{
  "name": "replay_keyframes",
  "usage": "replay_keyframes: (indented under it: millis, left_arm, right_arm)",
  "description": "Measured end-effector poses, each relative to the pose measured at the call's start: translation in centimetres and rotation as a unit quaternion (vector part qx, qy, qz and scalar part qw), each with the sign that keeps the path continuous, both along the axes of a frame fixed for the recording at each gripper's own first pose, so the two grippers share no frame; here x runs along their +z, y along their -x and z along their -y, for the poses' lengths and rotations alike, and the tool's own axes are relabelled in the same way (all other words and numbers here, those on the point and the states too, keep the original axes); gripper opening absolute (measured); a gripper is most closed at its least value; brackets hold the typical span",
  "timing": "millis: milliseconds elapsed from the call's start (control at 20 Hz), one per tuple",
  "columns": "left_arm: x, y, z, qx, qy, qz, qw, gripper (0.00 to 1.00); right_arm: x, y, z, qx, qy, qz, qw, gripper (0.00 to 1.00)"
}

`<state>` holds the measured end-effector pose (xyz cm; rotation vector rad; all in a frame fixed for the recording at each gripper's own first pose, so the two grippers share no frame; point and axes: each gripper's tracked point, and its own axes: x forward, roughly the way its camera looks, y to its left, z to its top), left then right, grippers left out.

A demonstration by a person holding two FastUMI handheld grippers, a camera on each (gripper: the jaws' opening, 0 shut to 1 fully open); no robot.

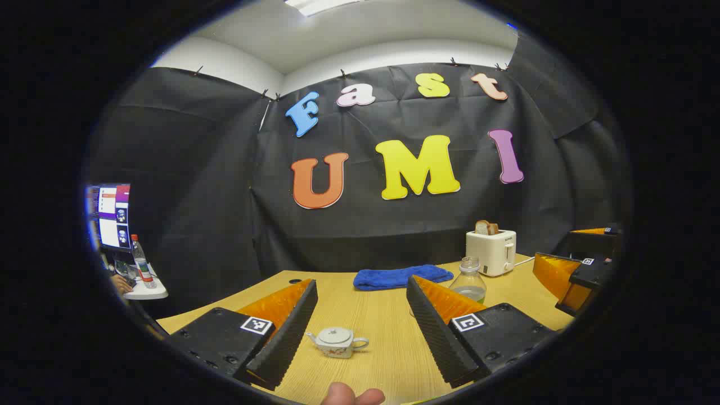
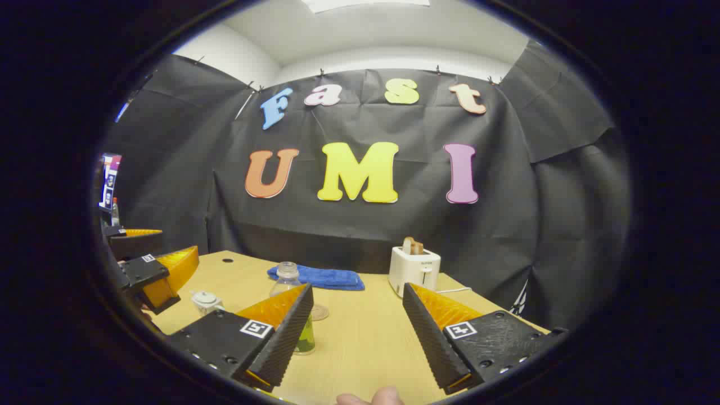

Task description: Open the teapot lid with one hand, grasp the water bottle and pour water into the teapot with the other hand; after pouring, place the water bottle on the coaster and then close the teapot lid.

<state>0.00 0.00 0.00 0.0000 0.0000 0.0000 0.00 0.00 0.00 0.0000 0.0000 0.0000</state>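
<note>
Left gripper: my left gripper (image 1: 360,332) hangs over the wooden table (image 1: 388,360), jaws spread wide and gripping nothing, low in the left gripper view.
Teapot: the small white teapot (image 1: 337,342) sits lid-on at bottom centre of that view, framed between my two fingers and touching neither; in the right gripper view it stands at lower left (image 2: 206,302).
Right gripper: my right gripper (image 2: 357,332) is likewise released and empty, low in the right gripper view; it also shows at the right edge of the left gripper view (image 1: 574,275).
Water bottle: the clear, uncapped water bottle (image 1: 468,279) stands upright at centre right of the left gripper view, behind my right-hand finger; in the right gripper view it is partly hidden behind the left-hand finger (image 2: 292,281).
Coaster: a round clear coaster (image 2: 319,312) lies just beside the bottle in the right gripper view.
Background: a blue towel (image 1: 402,277) and a white toaster (image 1: 491,251) holding bread sit at the table's far edge.
Hand: my fingertips (image 1: 351,395) poke in at bottom centre.
</note>
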Motion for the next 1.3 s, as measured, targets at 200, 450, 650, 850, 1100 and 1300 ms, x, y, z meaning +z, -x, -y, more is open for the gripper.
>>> replay_keyframes:
  millis: [200,450,650,850,1100,1300]
  left_arm:
    - [0.54,0.17,0.00,-0.001,0.009,0.008,1.000,0.99]
    - [-0.09,-0.08,0.31,-0.011,0.015,0.003,1.000,0.99]
    - [0.14,-0.06,0.14,-0.010,0.017,0.004,1.000,0.99]
    - [0.11,-0.07,0.36,-0.014,0.019,0.005,1.000,1.00]
    - [0.04,-0.06,0.29,-0.013,0.015,0.006,1.000,0.99]
    - [-0.25,-0.35,0.06,-0.001,0.012,0.006,1.000,1.00]
  right_arm:
    - [-0.58,-0.12,-0.04,0.001,-0.010,-0.012,1.000,0.95]
    - [-0.37,-0.31,-0.50,0.003,-0.003,-0.011,1.000,0.95]
    - [-0.36,-0.36,-0.43,0.002,-0.003,-0.014,1.000,0.98]
    - [-0.17,-0.34,-0.19,0.001,-0.002,-0.011,1.000,0.95]
    - [-0.42,-0.37,-0.51,0.008,0.000,-0.013,1.000,0.95]
    - [-0.69,-0.76,-0.22,0.016,0.000,-0.013,1.000,0.95]
